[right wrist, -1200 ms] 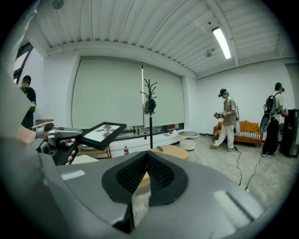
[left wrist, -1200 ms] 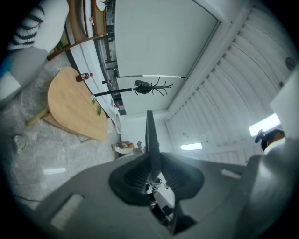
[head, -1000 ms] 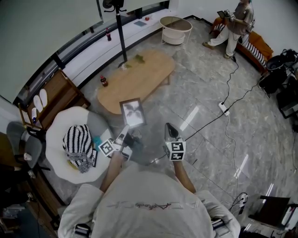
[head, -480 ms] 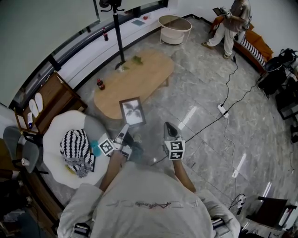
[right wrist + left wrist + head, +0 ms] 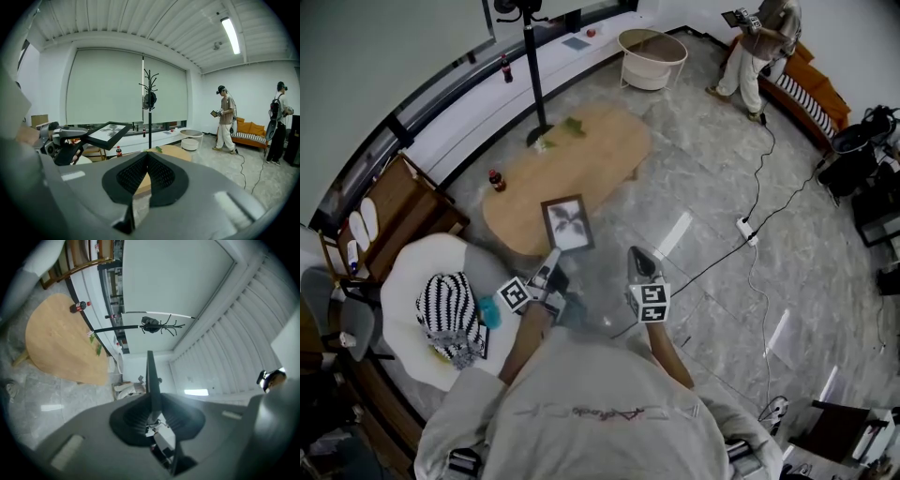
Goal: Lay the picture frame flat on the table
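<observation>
The dark-rimmed picture frame (image 5: 566,223) with a plant print is held up in the air, over the floor at the near end of the oval wooden table (image 5: 600,150). My left gripper (image 5: 551,262) is shut on its lower edge. In the left gripper view the frame (image 5: 151,380) shows edge-on between the pads, with the table (image 5: 61,348) beyond. The right gripper view shows the frame (image 5: 108,132) tilted near flat at the left and the table (image 5: 173,151) ahead. My right gripper (image 5: 637,259) hovers beside it, shut and holding nothing.
A cola bottle (image 5: 497,180) and green leaves (image 5: 572,125) sit on the table beside a coat-stand pole (image 5: 534,70). At the left a white round seat (image 5: 422,272) carries a striped bundle (image 5: 447,307). A round side table (image 5: 652,49), a person (image 5: 757,47) and a floor cable (image 5: 750,225) lie further off.
The table and floor have slid slightly down and left in the head view. Both grippers keep the same pose, the frame still held.
</observation>
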Demonstrator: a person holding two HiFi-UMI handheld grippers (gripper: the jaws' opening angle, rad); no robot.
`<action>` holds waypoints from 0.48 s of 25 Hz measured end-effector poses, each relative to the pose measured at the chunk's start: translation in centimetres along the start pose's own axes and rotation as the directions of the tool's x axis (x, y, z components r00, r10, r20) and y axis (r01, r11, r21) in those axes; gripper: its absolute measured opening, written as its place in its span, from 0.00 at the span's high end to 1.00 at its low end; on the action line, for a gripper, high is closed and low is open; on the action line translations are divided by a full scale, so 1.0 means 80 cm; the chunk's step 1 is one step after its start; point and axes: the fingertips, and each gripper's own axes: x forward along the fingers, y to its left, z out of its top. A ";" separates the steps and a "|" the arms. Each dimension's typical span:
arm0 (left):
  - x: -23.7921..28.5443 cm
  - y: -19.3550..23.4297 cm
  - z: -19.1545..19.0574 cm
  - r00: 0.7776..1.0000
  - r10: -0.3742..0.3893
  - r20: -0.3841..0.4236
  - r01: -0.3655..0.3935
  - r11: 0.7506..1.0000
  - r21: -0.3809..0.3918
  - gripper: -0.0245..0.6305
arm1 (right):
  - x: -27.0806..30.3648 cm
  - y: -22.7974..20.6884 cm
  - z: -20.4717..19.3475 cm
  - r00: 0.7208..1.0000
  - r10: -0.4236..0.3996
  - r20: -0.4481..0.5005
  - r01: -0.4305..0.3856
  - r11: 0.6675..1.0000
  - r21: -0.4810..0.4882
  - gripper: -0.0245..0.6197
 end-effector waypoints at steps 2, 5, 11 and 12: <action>0.018 0.004 0.014 1.000 -0.002 -0.003 0.002 1.000 -0.003 0.86 | 0.018 -0.006 0.011 1.000 -0.004 -0.012 0.004 1.000 -0.007 0.95; 0.045 0.013 0.036 1.000 -0.001 -0.004 0.001 1.000 -0.015 0.86 | 0.051 -0.017 0.023 1.000 -0.006 -0.013 0.006 1.000 -0.011 0.95; 0.101 0.030 0.085 1.000 0.003 -0.010 -0.004 0.999 -0.037 0.86 | 0.117 -0.039 0.059 1.000 -0.018 -0.019 0.018 1.000 -0.012 0.95; 0.112 0.030 0.093 1.000 0.000 -0.012 0.000 0.999 -0.037 0.86 | 0.128 -0.044 0.065 1.000 -0.020 -0.018 0.020 1.000 -0.010 0.95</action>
